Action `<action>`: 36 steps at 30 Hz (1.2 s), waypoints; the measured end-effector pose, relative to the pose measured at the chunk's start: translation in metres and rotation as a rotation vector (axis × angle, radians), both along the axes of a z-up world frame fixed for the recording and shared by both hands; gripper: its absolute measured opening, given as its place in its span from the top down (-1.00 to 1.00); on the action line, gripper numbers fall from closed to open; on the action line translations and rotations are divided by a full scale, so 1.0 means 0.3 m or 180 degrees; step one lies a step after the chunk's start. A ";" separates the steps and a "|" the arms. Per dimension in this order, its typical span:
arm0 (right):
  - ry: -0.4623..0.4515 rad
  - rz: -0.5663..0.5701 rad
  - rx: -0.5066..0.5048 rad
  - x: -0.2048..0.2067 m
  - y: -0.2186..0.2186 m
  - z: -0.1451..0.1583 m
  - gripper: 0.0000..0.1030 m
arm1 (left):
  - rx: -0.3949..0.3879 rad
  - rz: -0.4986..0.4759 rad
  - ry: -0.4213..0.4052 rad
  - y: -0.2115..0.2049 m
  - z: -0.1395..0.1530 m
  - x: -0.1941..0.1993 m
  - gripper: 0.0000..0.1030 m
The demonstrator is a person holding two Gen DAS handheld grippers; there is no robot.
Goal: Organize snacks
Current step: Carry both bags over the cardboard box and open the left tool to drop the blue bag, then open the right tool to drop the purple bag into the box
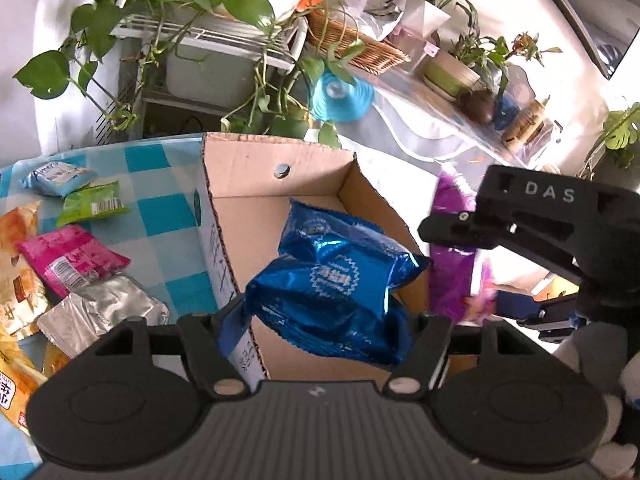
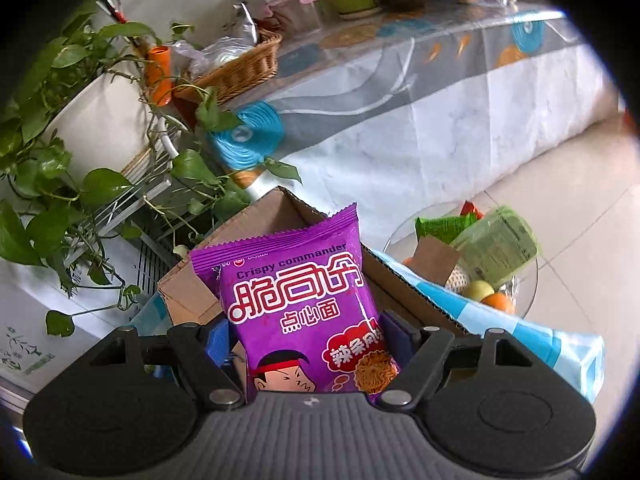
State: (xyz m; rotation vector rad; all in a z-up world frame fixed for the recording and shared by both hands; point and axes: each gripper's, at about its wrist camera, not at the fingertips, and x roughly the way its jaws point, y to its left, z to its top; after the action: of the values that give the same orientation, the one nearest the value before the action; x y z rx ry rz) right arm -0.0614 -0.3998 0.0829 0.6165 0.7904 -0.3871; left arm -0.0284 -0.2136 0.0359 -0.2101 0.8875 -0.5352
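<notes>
The left gripper [image 1: 326, 320] hangs over an open brown cardboard box [image 1: 248, 216] that sits on a blue-and-white checked tablecloth [image 1: 160, 208]. A shiny blue foil snack bag [image 1: 332, 280] lies between its jaws, tilted over the box's near wall and partly inside it; the jaws stand apart and whether the pads press on the bag cannot be told. On the cloth left of the box lie a pink packet [image 1: 70, 258], a silver foil packet [image 1: 104, 312], a green packet [image 1: 94, 202] and a pale blue packet [image 1: 60, 176]. The right gripper [image 2: 310, 344] is clamped on a purple "Crispy commander" noodle snack packet [image 2: 296, 300], held upright above the same cardboard box [image 2: 188, 300]; its blue pads [image 2: 218, 340] press the packet's sides
</notes>
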 end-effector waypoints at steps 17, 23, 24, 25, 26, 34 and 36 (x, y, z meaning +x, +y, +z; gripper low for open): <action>-0.0091 0.0128 0.0089 0.008 0.027 0.010 -0.84 | 0.0113 0.0060 -0.0056 0.121 0.064 0.025 -0.75; -0.0086 0.0295 0.0098 0.026 0.064 0.008 -0.84 | 0.0247 0.0135 -0.0022 0.221 0.064 0.041 -0.76; -0.0088 0.0327 0.0093 0.029 0.071 0.009 -0.84 | 0.0279 0.0149 -0.0013 0.239 0.061 0.046 -0.76; -0.0092 0.0362 0.0087 0.032 0.078 0.009 -0.84 | 0.0314 0.0162 -0.0009 0.258 0.060 0.049 -0.76; -0.0098 0.0398 0.0079 0.035 0.086 0.010 -0.84 | 0.0352 0.0180 -0.0009 0.279 0.060 0.053 -0.76; -0.0143 0.0717 0.0030 0.060 0.164 0.015 -0.84 | 0.0580 0.0412 -0.0018 0.469 0.067 0.091 -0.77; -0.0152 0.0810 -0.0008 0.068 0.191 0.017 -0.84 | 0.0587 0.0529 0.0033 0.524 0.065 0.112 -0.77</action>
State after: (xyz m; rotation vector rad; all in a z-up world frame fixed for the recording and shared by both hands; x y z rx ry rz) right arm -0.0411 -0.3424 0.0878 0.5133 0.8113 -0.1403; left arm 0.0050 -0.0563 0.0555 -0.1176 0.9148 -0.2963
